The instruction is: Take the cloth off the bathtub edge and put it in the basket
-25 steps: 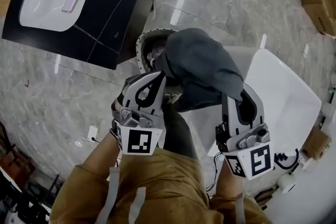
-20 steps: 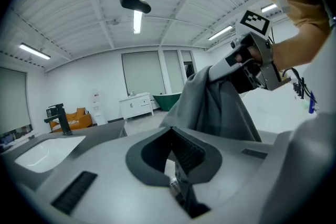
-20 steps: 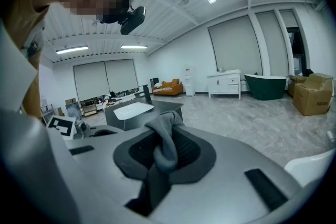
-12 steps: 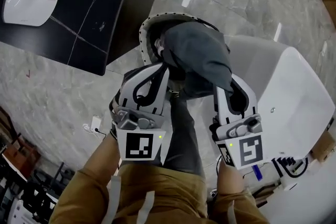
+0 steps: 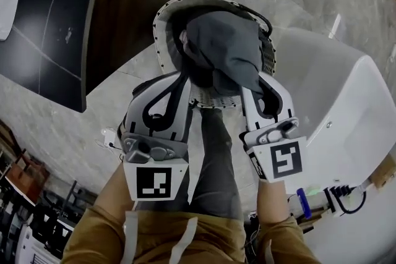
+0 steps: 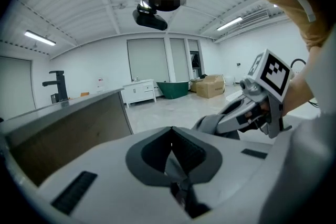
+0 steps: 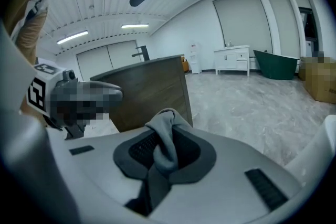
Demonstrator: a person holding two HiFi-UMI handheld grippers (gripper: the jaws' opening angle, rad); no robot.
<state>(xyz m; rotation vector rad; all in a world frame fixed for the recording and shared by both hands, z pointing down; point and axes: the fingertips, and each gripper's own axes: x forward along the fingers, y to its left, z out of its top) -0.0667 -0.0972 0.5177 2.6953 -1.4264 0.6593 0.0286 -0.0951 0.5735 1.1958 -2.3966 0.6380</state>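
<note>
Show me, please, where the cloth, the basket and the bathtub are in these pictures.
cloth (image 5: 226,49), head view, middle of the grey bundle.
basket (image 5: 159,34), head view, its white perforated rim, left side.
bathtub (image 5: 352,114), head view, its bare white surface.

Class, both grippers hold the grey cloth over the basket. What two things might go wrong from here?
The cloth bulges toward the right rim of the basket; released now, part may drape over that rim instead of dropping inside. The left gripper pinches only a thin fold, the right gripper a thicker bunch, so the left hold might slip early.
</note>
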